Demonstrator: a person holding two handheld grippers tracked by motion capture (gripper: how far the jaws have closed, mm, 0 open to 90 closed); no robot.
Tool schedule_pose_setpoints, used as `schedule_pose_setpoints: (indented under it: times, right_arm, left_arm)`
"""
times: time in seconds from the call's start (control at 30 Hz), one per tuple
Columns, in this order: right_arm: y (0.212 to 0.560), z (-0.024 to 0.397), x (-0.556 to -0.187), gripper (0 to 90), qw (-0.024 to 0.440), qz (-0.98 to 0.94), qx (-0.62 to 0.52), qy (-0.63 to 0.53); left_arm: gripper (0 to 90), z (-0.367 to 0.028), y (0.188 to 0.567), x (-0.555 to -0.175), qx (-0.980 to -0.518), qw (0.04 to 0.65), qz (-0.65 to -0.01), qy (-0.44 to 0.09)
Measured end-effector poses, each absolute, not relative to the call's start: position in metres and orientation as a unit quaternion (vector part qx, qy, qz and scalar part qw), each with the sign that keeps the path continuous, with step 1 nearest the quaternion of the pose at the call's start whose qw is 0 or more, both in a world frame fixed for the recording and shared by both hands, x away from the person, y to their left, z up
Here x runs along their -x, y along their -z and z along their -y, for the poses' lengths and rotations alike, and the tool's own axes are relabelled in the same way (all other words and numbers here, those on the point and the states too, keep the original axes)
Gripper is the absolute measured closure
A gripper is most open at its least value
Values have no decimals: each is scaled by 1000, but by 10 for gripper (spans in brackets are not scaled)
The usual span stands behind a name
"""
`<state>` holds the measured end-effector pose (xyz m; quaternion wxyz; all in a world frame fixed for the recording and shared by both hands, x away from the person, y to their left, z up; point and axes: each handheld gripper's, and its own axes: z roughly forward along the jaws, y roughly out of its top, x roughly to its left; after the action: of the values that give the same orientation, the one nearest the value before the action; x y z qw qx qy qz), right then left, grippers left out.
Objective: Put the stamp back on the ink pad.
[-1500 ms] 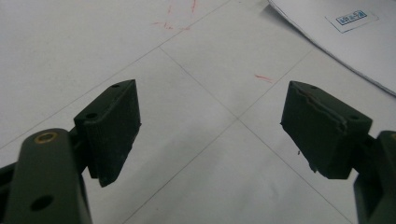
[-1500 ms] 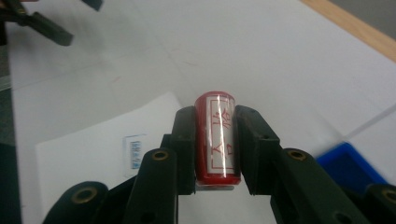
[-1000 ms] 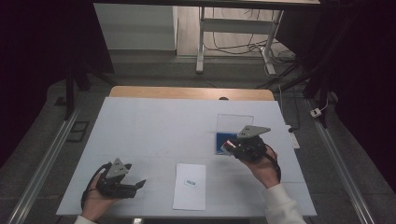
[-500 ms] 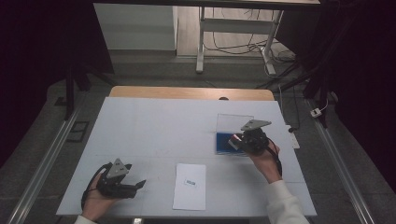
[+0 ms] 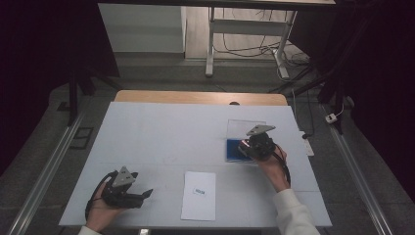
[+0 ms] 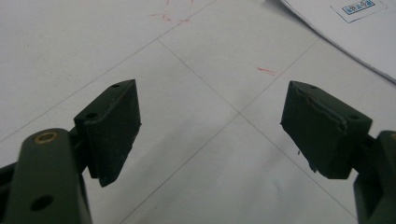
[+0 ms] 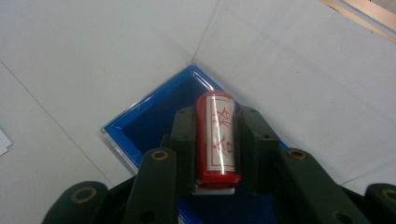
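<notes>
The right gripper (image 7: 217, 154) was clamped on a red stamp (image 7: 218, 137), a short cylinder with red characters on a white label, held directly over the blue tray of an open case (image 7: 140, 126) near the right edge of the desk (image 5: 161, 132). The case's clear lid (image 5: 244, 128) lay folded back toward the far edge. The left gripper (image 6: 210, 135) rested near the front left corner, its jaws spread wide with nothing between them. A white sheet of paper (image 5: 199, 195) with a small printed mark lay at the front edge, between the two hands.

Judging by this, the stamp was either being inked or being put away; the sheet showed no clear imprint. The stamp's lower end and the tray floor beneath it were hidden by the jaws, so contact could not be judged. The printed mark was too small to read.
</notes>
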<state>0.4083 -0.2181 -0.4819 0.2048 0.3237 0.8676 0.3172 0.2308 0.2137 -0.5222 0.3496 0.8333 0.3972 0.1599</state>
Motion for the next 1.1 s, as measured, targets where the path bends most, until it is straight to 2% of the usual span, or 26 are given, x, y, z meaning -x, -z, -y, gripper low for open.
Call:
schedule_pose_setpoints:
  times: [0.17,0.33,0.47,1.1]
  right_arm:
    - [482,218,-408,675,207,-866,-325,-320]
    - [480,218,-405,571,207,-860,-324,-336]
    - [476,221,-401,522,205,-849,-326,-360]
    - [464,235,-380,448,219,-831,-333,-388]
  left_arm:
    - [197,-213,523,-231,-834,348,-397,-160]
    - [197,-215,522,-231,-833,349,-399,-161]
    - [197,-215,522,-231,-831,351,-400,-160]
    - [197,-216,522,-231,-831,353,-400,-160]
